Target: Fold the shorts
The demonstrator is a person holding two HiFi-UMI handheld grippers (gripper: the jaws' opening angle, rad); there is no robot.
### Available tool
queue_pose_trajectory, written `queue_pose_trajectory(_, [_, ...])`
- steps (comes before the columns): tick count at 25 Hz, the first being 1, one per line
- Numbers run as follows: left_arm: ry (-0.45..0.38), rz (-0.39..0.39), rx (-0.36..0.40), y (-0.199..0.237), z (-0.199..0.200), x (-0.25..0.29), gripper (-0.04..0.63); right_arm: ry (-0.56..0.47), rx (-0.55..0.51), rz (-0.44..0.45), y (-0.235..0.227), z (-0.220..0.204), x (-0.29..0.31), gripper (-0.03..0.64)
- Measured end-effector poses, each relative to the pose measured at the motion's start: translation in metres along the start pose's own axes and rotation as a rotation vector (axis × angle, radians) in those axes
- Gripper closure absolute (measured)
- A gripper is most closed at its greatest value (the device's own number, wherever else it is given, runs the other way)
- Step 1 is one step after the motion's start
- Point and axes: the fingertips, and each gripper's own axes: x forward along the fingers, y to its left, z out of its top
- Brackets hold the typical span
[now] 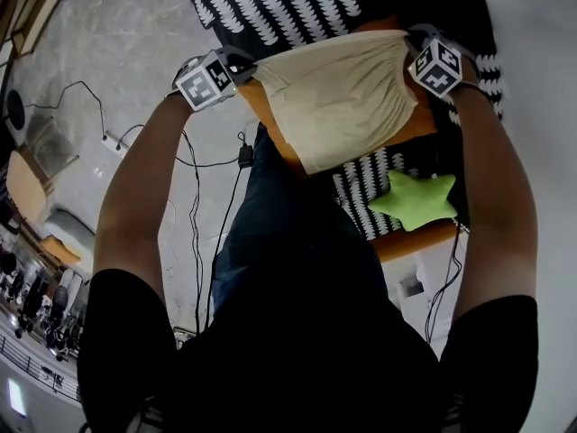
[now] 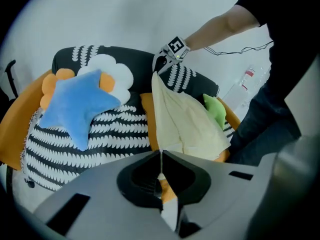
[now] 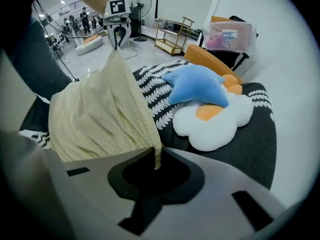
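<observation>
Two hand-held tools share one garment in the head view. The left tool (image 1: 242,69) and the right tool (image 1: 413,45) each pinch an upper corner of the pale yellow textured fabric shorts (image 1: 338,97). The shorts hang stretched between the tools above the black-and-white patterned couch (image 1: 270,12), and their lower edge droops toward the couch's front edge. A lime green star-shaped plush cushion (image 1: 416,199) lies on the couch's near end, below the right tool and apart from the shorts.

In the left gripper view, the left tool (image 2: 161,156) has its jaws pressed together on a thin edge of the shorts (image 2: 182,121). The cloth runs up from the jaws to the right tool (image 2: 162,66), which is raised over the couch's back. A blue star-shaped plush cushion (image 2: 77,106) rests on the couch's seat, overlapping a white cloud-shaped plush cushion with orange patches (image 2: 117,71) at the couch's back. The green cushion sits on the couch beyond the shorts.

In the right gripper view, the right tool (image 3: 155,156) is nearly closed, its jaws clamped on a bunched corner of the shorts (image 3: 100,114). The fabric spreads away over the couch's edge to the left tool (image 3: 116,34). The blue cushion lies partly on the white cushion on the couch's seat, apart from the shorts.
</observation>
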Motion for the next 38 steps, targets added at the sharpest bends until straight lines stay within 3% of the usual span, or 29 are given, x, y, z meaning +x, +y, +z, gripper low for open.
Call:
queue_pose_trajectory(12, [-0.082, -0.097, 0.023, -0.089, 0.001, -0.009, 0.568, -0.019, -0.003, -0.015, 0.035, -0.010, -0.016, 0.575])
queue_pose_trajectory(21, [-0.083, -0.181, 0.054, -0.154, 0.019, 0.003, 0.569, 0.018, 0.005, 0.003, 0.060, -0.037, -0.027, 0.572])
queue_pose_trajectory(38, [-0.050, -0.251, 0.077, -0.240, 0.010, 0.098, 0.568, 0.080, -0.031, -0.027, 0.114, -0.099, 0.023, 0.563])
